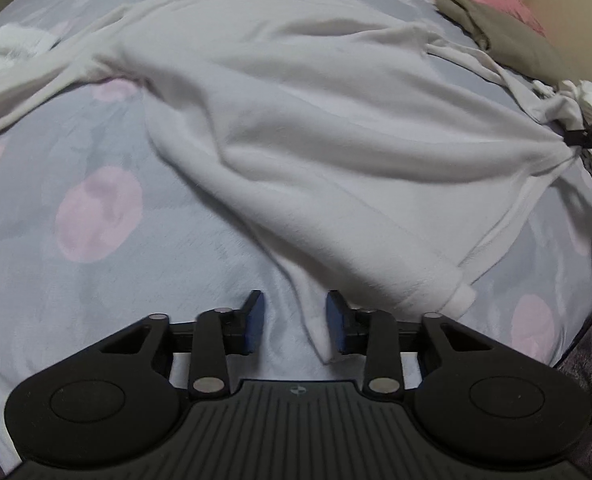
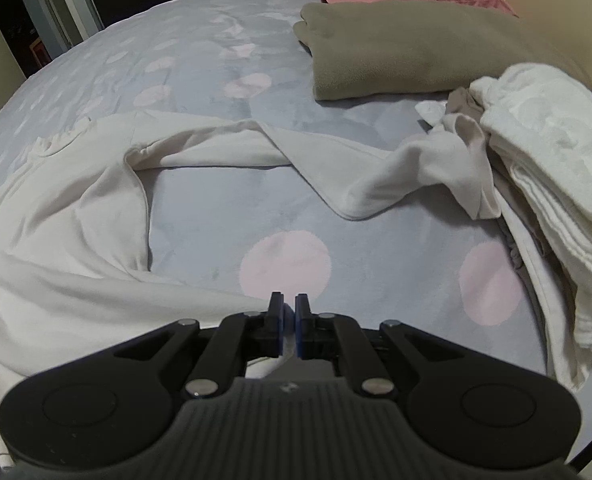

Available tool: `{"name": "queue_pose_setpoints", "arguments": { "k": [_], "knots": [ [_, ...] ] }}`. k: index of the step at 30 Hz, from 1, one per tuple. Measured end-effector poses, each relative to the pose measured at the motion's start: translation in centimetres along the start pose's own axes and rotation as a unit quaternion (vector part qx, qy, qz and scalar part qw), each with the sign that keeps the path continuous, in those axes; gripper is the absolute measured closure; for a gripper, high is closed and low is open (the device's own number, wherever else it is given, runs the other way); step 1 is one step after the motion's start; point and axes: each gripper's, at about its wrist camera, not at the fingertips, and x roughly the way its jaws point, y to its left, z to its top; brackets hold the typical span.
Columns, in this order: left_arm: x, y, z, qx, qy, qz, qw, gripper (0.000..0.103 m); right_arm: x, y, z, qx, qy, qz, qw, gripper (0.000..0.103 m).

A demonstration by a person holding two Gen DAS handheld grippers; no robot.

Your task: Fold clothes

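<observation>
shirt (image 1: 296,128), white and long-sleeved, lies spread and rumpled on my dotted bedspread (image 1: 95,280), unfolded. my right gripper (image 2: 289,322) pinches its edge at 3 o'clock; my left gripper (image 1: 294,322) hangs spread over the hem. folded olive fleece (image 2: 396,52) and white stack (image 2: 544,152) sit at 1 o'clock. no containers visible.

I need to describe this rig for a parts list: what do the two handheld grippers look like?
Both the left gripper and right gripper are matte black: ribbed centre body, round side lobes, silver pivot pins, blue-faced finger pads.
</observation>
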Motion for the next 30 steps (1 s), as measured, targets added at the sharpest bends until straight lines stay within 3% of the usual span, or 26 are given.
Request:
{"name": "queue_pose_setpoints", "arguments": {
  "k": [1,5,10,17,24,30],
  "knots": [
    [0.0,-0.2,0.0,0.006,-0.001,-0.005,1.0000,0.096,0.1,0.0,-0.1,0.000,0.001,0.002,1.000,0.097],
    [-1.2,-0.4,0.1,0.014,-0.011,0.000,0.9998,0.100,0.2,0.3,-0.3,-0.008,0.005,0.006,1.000,0.097],
    [-4.5,0.8,0.4,-0.008,-0.030,-0.010,0.9995,0.101,-0.8,0.7,-0.5,-0.024,0.000,0.022,0.999,0.097],
    [-12.0,3.8,1.5,-0.057,-0.084,-0.025,0.9945,0.101,-4.9,1.3,-0.6,-0.026,-0.009,0.088,0.996,0.097],
    [-19.8,6.5,1.7,-0.064,-0.110,0.017,0.9917,0.101,-10.2,1.1,-0.9,-0.010,-0.011,0.171,0.985,0.097],
    [-22.2,6.8,0.1,-0.039,-0.083,0.049,0.9946,0.102,-14.4,1.3,-2.5,-0.026,0.002,0.202,0.979,0.097]
  ]
}}
